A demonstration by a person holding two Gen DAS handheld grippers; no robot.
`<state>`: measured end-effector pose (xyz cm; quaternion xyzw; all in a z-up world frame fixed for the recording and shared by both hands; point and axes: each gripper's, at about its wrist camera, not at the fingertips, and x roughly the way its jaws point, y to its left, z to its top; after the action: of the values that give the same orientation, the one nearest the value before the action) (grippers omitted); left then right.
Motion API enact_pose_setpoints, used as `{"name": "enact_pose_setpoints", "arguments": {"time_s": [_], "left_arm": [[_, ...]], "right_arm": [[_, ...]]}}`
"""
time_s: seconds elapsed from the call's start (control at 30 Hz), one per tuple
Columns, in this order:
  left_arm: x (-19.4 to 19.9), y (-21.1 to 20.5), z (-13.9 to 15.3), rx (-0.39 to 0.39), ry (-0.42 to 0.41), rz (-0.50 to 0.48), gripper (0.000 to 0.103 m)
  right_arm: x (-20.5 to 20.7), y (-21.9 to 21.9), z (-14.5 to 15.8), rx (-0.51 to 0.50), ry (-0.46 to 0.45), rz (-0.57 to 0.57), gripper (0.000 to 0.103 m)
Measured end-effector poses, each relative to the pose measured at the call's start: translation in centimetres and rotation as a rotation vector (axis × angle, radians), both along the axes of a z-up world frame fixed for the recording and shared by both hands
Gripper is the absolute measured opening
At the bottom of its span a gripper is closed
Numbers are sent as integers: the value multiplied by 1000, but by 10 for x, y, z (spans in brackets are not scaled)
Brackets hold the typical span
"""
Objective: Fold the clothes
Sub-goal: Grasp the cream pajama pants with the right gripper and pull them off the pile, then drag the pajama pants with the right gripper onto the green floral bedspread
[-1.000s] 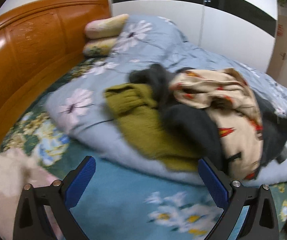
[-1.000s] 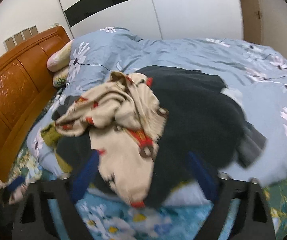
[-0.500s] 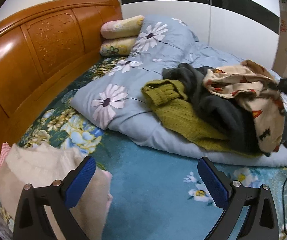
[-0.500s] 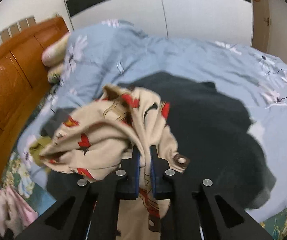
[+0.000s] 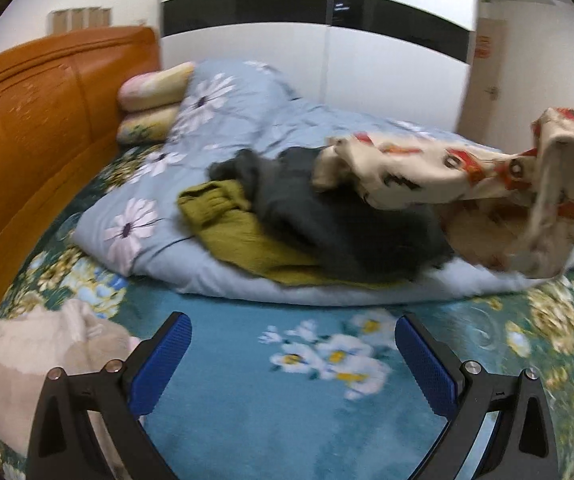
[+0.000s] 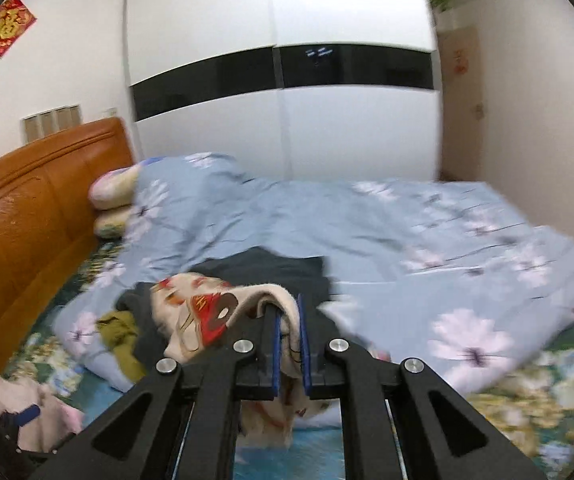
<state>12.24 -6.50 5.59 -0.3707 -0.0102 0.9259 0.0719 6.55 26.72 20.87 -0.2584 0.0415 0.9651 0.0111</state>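
My right gripper (image 6: 289, 314) is shut on a cream garment with red print (image 6: 203, 312) and holds it lifted above the pile; in the left wrist view the cream garment (image 5: 447, 176) hangs in the air at the right. Under it a dark grey garment (image 5: 327, 216) and an olive green knit (image 5: 247, 236) lie on the blue floral duvet (image 5: 215, 120). My left gripper (image 5: 293, 354) is open and empty, low over the teal floral bedsheet (image 5: 287, 400). A folded cream and pink garment (image 5: 35, 356) lies at its left.
A wooden headboard (image 5: 39, 120) runs along the left, with two pillows (image 5: 151, 104) against it. A white wardrobe with a black band (image 6: 287, 112) stands behind the bed. The folded garments also show at the lower left of the right wrist view (image 6: 31, 404).
My right gripper closed on the cream printed garment and lifted it up off the pile and to the right. My left gripper stayed open and drew back over the bedsheet.
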Motion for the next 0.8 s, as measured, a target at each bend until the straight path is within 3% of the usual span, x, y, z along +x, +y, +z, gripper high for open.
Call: {"name": "enact_pose_setpoints", "arguments": {"time_s": [0.2, 0.33, 0.4, 0.67, 0.8], "left_arm": [[29, 35, 14, 11, 16, -109, 103], [43, 50, 22, 5, 34, -143, 103], [49, 52, 25, -8, 41, -148, 103], [60, 40, 22, -73, 16, -134, 103], [58, 34, 17, -112, 17, -115, 103]], "right_arm": [[90, 51, 57, 154, 83, -157, 8], [110, 59, 37, 173, 18, -164, 8], [107, 53, 7, 140, -51, -135, 8], [82, -37, -187, -70, -444, 76, 8], [87, -79, -233, -105, -513, 146, 10]]}}
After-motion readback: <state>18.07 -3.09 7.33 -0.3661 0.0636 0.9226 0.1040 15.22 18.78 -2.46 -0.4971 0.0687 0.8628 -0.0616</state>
